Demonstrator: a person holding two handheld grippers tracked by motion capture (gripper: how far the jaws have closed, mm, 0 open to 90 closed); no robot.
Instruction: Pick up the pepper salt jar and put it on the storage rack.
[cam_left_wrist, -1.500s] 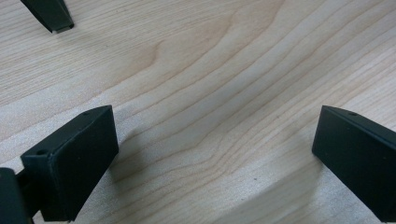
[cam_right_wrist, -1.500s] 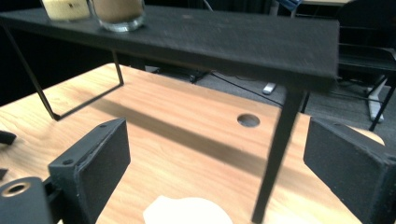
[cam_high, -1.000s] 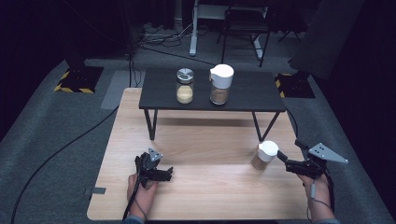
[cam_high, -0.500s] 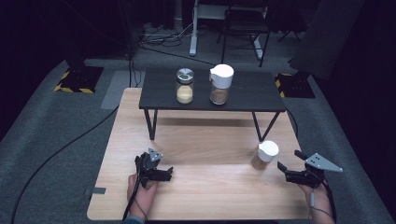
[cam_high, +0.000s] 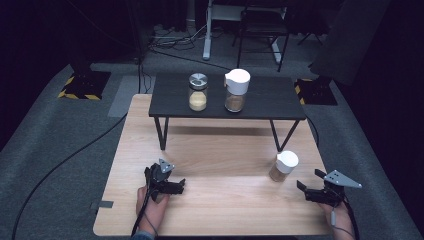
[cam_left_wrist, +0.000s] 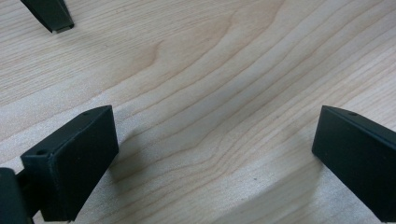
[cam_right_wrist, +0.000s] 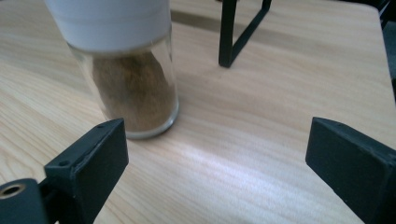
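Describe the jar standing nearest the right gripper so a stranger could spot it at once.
Start at the light wooden table, then go to its right side, below the black raised shelf. The small glass jar there holds brown powder under a white cap; unlike the two shelf jars, it stands on the wood.

pale wood-grain table (cam_high: 225, 210), black claws, white-capped jar (cam_high: 283, 166) of brown powder

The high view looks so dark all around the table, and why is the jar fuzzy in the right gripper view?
High view: light falls on the wooden table; the floor beyond is dim. Right gripper view: the jar sits very close, its white lid soft and cropped, with a bright glare patch on the wood. Left gripper view: soft shadows beside the jaws.
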